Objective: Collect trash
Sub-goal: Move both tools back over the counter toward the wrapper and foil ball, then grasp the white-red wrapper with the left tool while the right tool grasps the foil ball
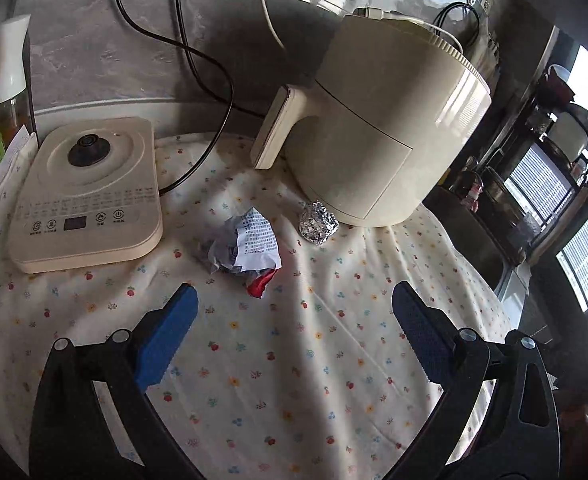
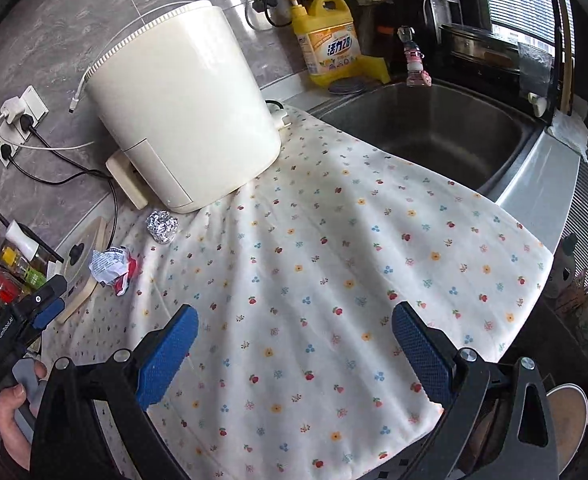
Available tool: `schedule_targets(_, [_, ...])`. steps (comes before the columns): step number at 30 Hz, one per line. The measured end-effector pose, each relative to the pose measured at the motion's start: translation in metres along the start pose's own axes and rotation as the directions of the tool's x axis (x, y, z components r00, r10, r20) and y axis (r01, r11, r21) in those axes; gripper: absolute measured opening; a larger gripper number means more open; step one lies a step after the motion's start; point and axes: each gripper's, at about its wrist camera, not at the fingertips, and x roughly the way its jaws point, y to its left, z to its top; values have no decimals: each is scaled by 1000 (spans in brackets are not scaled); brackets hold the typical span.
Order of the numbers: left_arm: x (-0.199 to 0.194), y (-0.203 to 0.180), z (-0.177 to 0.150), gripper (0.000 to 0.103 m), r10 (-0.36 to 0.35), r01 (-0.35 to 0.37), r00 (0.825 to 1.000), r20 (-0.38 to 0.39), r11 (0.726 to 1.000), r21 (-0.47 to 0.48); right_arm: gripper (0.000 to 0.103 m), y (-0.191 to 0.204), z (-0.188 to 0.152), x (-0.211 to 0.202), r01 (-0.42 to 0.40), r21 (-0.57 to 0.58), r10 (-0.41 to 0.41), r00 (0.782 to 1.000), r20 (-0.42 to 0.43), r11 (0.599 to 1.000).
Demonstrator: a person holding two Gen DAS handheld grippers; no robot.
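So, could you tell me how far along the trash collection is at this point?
Nothing looks collected yet. The crumpled paper wrapper and the foil ball both lie on the floral cloth, the foil close to the air fryer. Nothing is in hand: the left gripper is open and empty, pointed toward the wrapper, and the right gripper is open over bare cloth. Both pieces remain to be picked up.

crinkled shiny foil ball [image 1: 317,222], crumpled paper [image 1: 250,245], printed cotton cloth [image 1: 294,360].

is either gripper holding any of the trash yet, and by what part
Nothing is held. The left gripper and right gripper are both open and empty; the crumpled paper and foil ball lie untouched on the cloth.
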Motion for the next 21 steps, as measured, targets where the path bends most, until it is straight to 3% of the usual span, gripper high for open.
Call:
schedule_targets(14, [70,36,28,92,-3,1,997,-74,1000,-23,95,53,29,52,-5,-61,2,999,-45,998])
schedule_targets(16, [78,42,29,75,-18,15,995,-99,999,-36,95,61,32,60,-9,-77,5,999,-51,997])
schedule_targets(17, [82,44,29,40,-28,23,992,-120,999,-41,95,66,34,64,-12,-88,8,999,-52,996])
schedule_targets(18, [83,47,30,31,-25,19,991,-132,999,-45,95,71,36,67,-17,-99,12,999,-53,995])
schedule_targets(21, [67,54,33,29,-40,34,996,-74,996,-81,89,90,41,80,-43,-136,34,997,-68,990])
